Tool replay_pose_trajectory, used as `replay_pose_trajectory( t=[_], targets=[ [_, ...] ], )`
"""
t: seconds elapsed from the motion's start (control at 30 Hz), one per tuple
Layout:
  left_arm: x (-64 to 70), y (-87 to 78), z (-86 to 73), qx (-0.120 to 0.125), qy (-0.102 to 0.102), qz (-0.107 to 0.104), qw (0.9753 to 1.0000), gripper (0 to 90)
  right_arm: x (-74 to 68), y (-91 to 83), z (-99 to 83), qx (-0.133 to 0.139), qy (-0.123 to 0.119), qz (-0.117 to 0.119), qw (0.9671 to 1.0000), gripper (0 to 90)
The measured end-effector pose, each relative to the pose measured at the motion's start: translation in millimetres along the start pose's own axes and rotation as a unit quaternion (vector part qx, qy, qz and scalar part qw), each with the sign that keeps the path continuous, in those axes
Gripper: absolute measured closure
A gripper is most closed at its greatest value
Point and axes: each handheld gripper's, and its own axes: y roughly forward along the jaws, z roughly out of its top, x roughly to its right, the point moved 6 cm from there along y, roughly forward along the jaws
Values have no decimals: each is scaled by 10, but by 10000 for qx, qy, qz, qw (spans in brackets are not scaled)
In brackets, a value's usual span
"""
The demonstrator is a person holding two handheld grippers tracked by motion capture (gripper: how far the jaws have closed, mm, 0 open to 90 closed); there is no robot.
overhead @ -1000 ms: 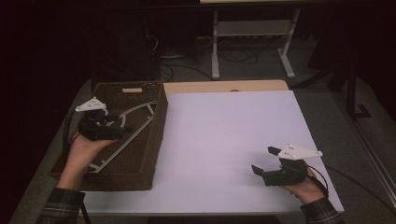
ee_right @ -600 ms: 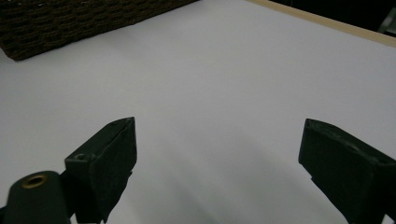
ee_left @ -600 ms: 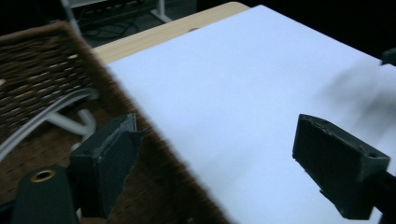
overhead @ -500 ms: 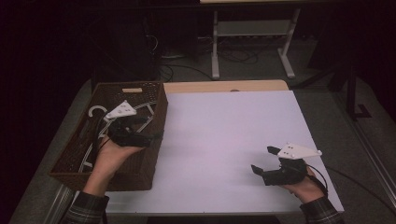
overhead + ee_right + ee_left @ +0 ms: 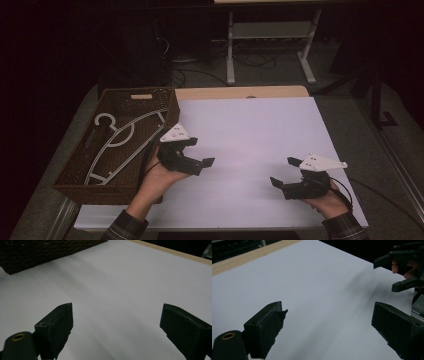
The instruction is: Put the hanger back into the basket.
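A brown wicker basket (image 5: pixel 167 107) stands at the table's left edge, and white clothes hangers (image 5: pixel 120 142) lie inside it. My left gripper (image 5: pixel 199 152) hovers just right of the basket over the white tabletop (image 5: pixel 250 135); it is open and holds nothing. In the left gripper view its jaws stand wide apart (image 5: pixel 329 325) over bare white surface, with the other gripper (image 5: pixel 404 267) at the top right. My right gripper (image 5: pixel 285 171) rests low near the front right of the table, open and empty. In the right gripper view (image 5: pixel 117 320) the basket wall (image 5: pixel 45 252) lies far ahead.
A wooden strip (image 5: pixel 240 92) runs along the table's far edge. Behind the table stands a metal frame (image 5: pixel 270 35) with cables on the dark floor. The basket's right wall is close beside my left hand.
My left gripper has come out from above the basket and moved right onto the white tabletop, empty. The right gripper has stayed where it was.
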Motion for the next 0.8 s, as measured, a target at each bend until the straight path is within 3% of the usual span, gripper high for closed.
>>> replay_pose_trajectory(
  t=[0.2, 0.33, 0.5, 0.6, 0.8],
  targets=[
    [126, 166, -145, -81, 94, -92, 9999, 73, -13, -31, -35, 3, 17, 4, 10000, 105],
    [150, 207, -252, -2, 136, -112, 9998, 69, -13, -42, -70, 1, 35, 26, 10000, 105],
    [149, 234, -384, 34, 319, -12, 9995, 70, 1, -48, -101, 26, 82, 23, 10000, 104],
    [125, 230, -449, 131, 276, -60, 9995, 69, 1, -46, -122, 47, 106, 34, 9999, 104],
    [84, 224, -611, 88, 199, -127, 9997, 53, -13, -23, -170, 16, 124, 74, 9999, 97]
  ],
)
